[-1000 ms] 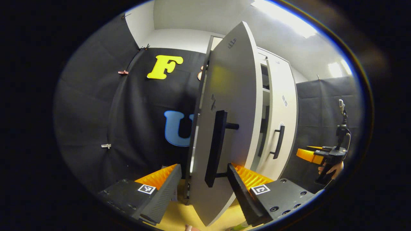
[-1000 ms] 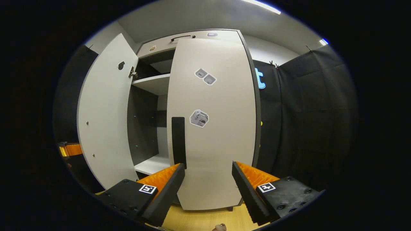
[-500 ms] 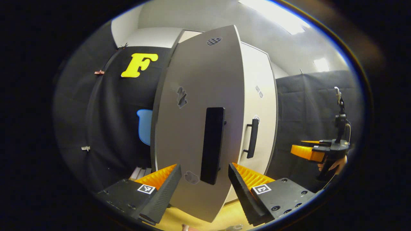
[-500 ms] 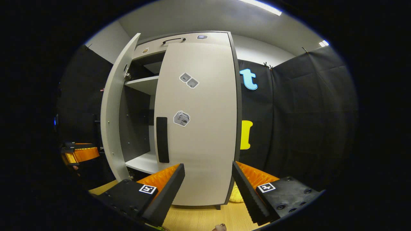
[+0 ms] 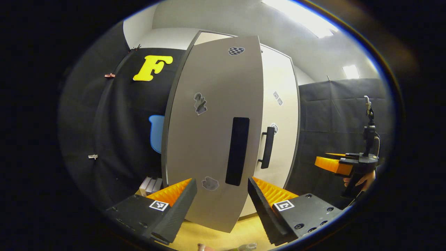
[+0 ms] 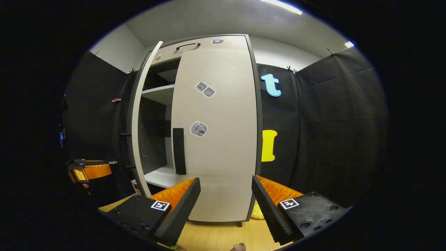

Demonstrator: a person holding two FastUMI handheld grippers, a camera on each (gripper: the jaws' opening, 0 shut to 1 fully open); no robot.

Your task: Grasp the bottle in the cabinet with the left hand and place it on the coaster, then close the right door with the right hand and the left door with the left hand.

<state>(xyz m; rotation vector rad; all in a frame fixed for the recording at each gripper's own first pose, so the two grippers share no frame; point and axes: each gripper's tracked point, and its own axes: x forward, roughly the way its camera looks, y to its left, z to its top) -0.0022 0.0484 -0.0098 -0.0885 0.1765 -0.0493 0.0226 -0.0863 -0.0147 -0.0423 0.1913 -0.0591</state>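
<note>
So the cabinet (image 6: 216,132) is a tall light-grey unit with dark edging, standing on a pale wood floor (image 6: 216,237) against the black cloth booth wall. In the right gripper view the right door (image 6: 223,146) sits flush and closed, with a chunky black vertical handle (image 6: 178,151) near its inner edge and a few small stickers on the front. The left door (image 6: 139,118) is swung out edge-on there, leaving a gap where you can see white shelves (image 6: 160,176) and dark inner walls. From the left gripper view the left door (image 5: 212,132) looks only partly open, angled toward the camera, with its own black bar handle (image 5: 237,151) and some grey stickers. The left gripper (image 5: 222,198) has its jaws spread wide with nothing between them, hanging right in front of that door's lower half, just below the handle. The right gripper (image 6: 225,197) is also wide open and empty, hovering in front of the closed door; it shows off to the side in the left gripper view (image 5: 329,164), held by a hand (image 5: 362,179). The bottle and the coaster can't be made out for sure.
</note>
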